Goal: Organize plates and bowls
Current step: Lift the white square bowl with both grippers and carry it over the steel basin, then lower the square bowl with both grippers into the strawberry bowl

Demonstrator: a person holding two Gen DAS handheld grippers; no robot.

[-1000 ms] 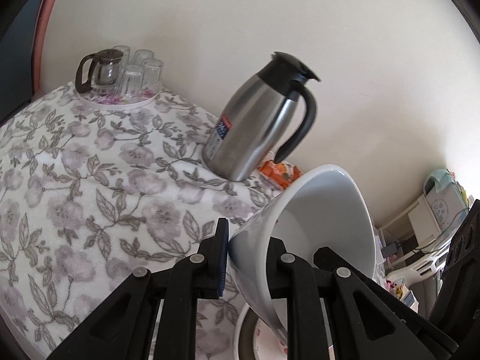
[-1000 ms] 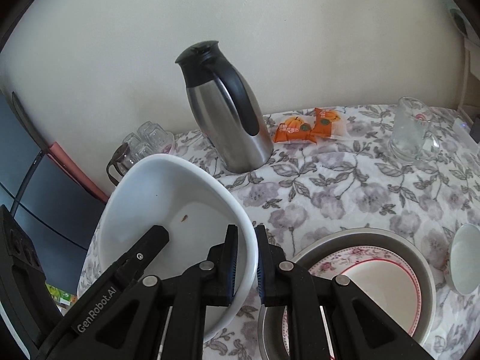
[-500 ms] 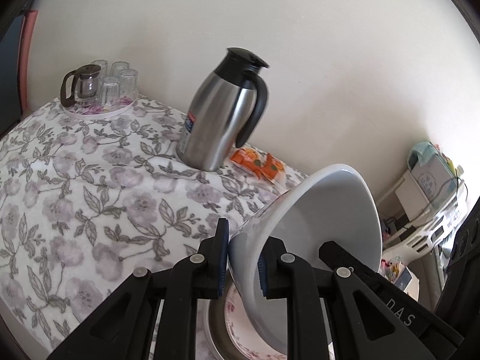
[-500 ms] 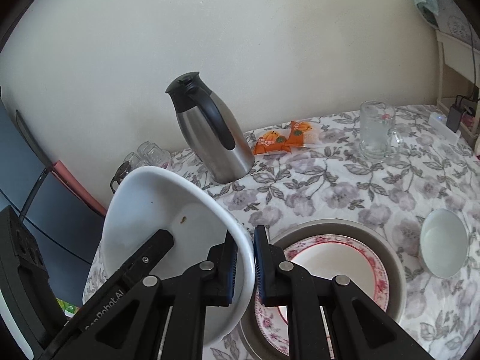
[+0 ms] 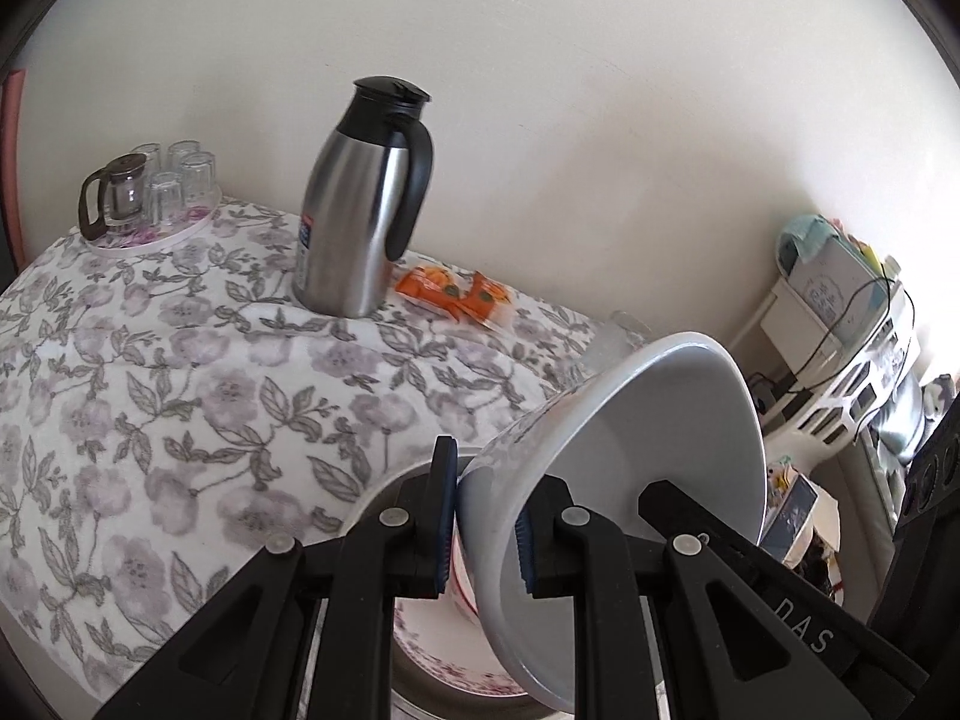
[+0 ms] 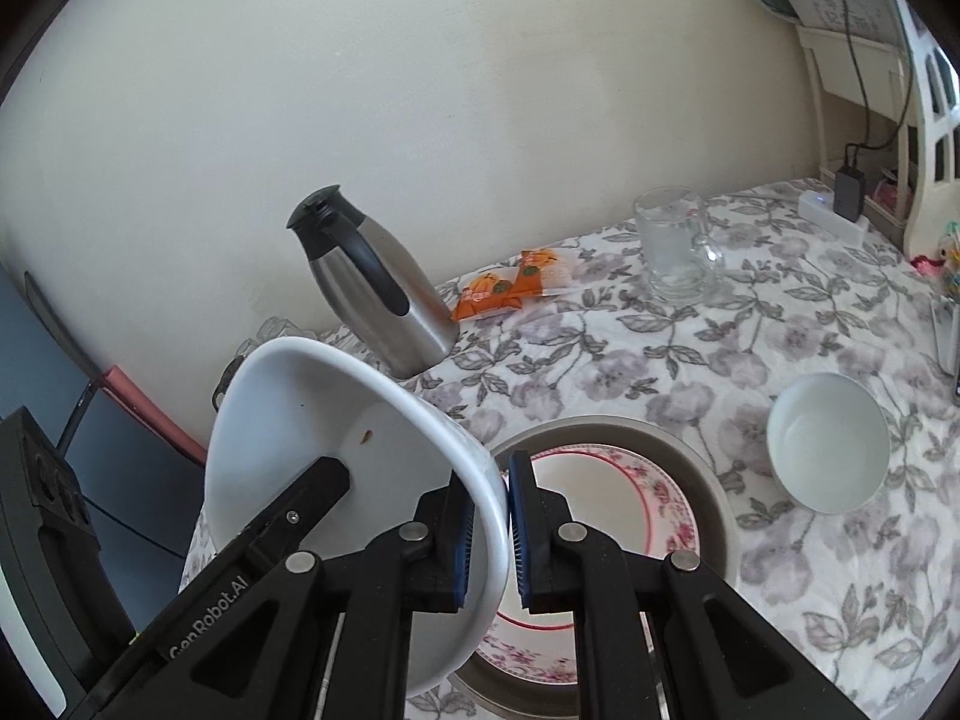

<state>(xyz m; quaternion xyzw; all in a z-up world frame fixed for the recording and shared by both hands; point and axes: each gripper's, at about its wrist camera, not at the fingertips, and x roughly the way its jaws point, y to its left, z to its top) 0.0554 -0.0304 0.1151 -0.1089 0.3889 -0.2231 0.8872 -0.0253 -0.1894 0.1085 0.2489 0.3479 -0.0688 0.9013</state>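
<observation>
Both grippers hold one large white bowl tilted above the table. My left gripper is shut on one side of its rim. My right gripper is shut on the opposite side of the rim, with the bowl leaning to its left and a small brown speck inside. Below the bowl lies a plate with a pink flowered rim inside a wider grey dish; the plate also shows under my left fingers. A small white bowl stands to the right of the dish.
On the flowered tablecloth stand a steel jug, orange snack packets, a glass mug and a tray of glasses with a small teapot. A power strip and white shelf sit at the right.
Both grippers have carried the large bowl sideways across the table to above the flowered plate and grey dish. The small white bowl has come fully into the right wrist view.
</observation>
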